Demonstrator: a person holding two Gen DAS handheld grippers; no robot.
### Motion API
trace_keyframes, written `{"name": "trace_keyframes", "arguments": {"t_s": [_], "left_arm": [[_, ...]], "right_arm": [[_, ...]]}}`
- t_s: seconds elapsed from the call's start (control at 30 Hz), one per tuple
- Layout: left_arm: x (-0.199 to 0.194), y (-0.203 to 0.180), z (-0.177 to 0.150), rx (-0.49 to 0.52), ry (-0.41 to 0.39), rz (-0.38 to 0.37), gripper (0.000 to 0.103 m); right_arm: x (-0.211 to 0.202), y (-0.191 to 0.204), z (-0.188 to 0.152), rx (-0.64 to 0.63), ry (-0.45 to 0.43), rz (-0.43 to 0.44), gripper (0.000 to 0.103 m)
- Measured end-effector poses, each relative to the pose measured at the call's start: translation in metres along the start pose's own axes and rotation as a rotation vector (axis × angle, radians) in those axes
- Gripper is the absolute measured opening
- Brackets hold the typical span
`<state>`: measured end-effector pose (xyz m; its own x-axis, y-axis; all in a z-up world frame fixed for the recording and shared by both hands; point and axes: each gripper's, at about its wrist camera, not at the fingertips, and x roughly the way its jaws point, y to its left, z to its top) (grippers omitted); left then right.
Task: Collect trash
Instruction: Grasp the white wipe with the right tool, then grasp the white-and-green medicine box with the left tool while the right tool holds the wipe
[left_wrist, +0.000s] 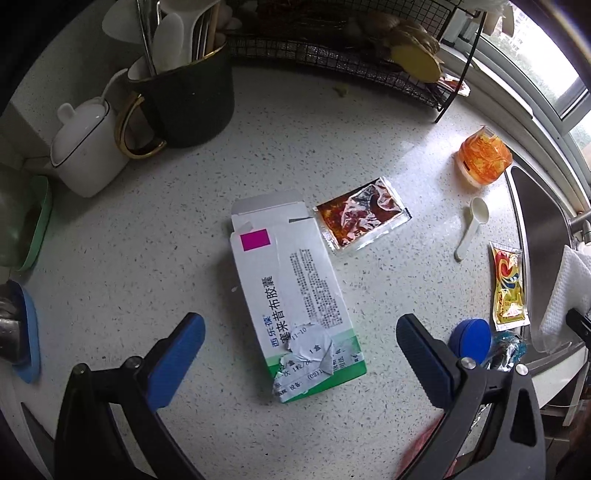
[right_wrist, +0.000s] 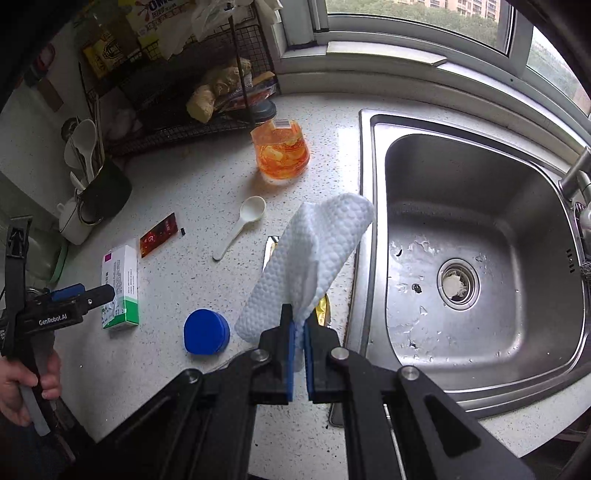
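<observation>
A torn white-and-green medicine box (left_wrist: 291, 280) lies flat on the speckled counter. My left gripper (left_wrist: 299, 328) hovers over its near end, open, its blue pads on either side and clear of it. Beside the box lie a used red sauce packet (left_wrist: 362, 214), a white plastic spoon (left_wrist: 472, 225), a yellow-red sachet (left_wrist: 508, 288), a blue cap (right_wrist: 205, 332) and an orange sauce cup (right_wrist: 280, 155). My right gripper (right_wrist: 300, 325) is shut on a white paper towel (right_wrist: 317, 251), which hangs lifted above the counter's edge by the sink.
A steel sink (right_wrist: 517, 206) fills the right side, with a faucet at its far edge. At the back stand a black wire rack (left_wrist: 332, 55), a dark mug of utensils (left_wrist: 192, 99) and a white lidded pot (left_wrist: 85, 147). A hand (right_wrist: 22, 384) grips the left tool.
</observation>
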<state>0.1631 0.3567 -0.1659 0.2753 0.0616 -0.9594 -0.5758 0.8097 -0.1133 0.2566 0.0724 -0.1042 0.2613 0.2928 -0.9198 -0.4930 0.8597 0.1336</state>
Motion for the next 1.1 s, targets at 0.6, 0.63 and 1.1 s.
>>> {"name": "trace_keyframes", "arguments": {"t_s": [0.6,0.63,1.1], "left_arm": [[0.035,0.019,-0.009,-0.021,0.059,0.097,0.082],[0.032,0.017,-0.011,-0.01,0.052,0.094,0.076],[-0.047,-0.042,-0.044,0.172,-0.089,0.04,0.058]], "right_arm": [[-0.011,-0.025,-0.018,0.073,0.002,-0.04,0.004],[-0.012,-0.025,-0.019,0.073,0.0,-0.038,0.004],[-0.042,-0.042,-0.046,0.103,-0.034,-0.01,0.004]]}}
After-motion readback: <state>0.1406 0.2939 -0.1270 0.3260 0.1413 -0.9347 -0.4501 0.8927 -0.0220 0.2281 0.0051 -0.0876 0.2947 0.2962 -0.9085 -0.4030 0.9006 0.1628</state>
